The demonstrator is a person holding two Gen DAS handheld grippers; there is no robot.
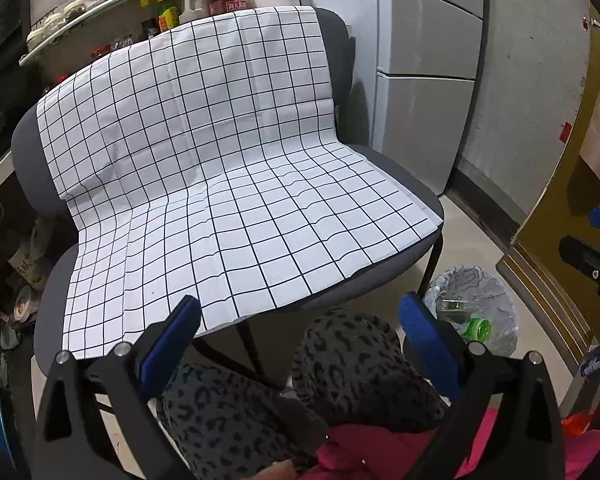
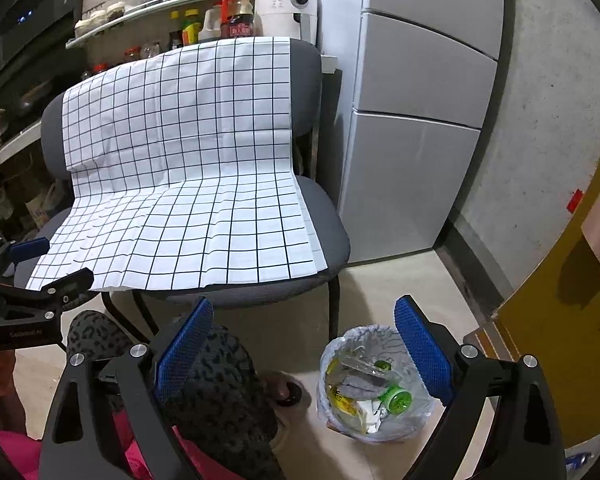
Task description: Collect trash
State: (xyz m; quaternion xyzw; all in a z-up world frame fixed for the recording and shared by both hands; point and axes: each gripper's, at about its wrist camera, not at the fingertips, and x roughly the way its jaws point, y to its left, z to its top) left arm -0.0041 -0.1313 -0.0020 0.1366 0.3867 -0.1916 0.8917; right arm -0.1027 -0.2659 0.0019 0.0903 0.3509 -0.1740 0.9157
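both sets of jaws are spread wide with nothing between them. the left gripper point(image 1: 300, 320) has its blue pads point(image 1: 172, 336) hanging over the person's knees, just in front of the chair, and the right gripper point(image 2: 304, 344) is parted the same way, its right pad point(image 2: 422, 350) sitting over the rim of the trash bin in the picture. the person's legs in leopard-print trousers point(image 1: 352, 364) fill the space between the fingers in both views, with a bit of pink clothing point(image 2: 12, 452) lower down. using the chair point(image 2: 328, 236) as the landmark: it's a wide grey padded one with a white cloth with a black grid point(image 2: 188, 160) draped down its back and across the seat, and the cloth is bare as far as i can see. the trash bin point(image 2: 374, 384) stands on the pale floor just off the chair's front right leg, lined with a clear bag, and the trash is inside it: a green bottle cap point(image 2: 398, 398), some yellow wrapper and crumpled clear plastic. behind the chair there's a shelf of bottles and jars point(image 2: 204, 12) and a white appliance point(image 2: 286, 8), and right of the chair a grey fridge point(image 2: 416, 120). a yellow-brown door point(image 2: 572, 320) is further right of the bin.
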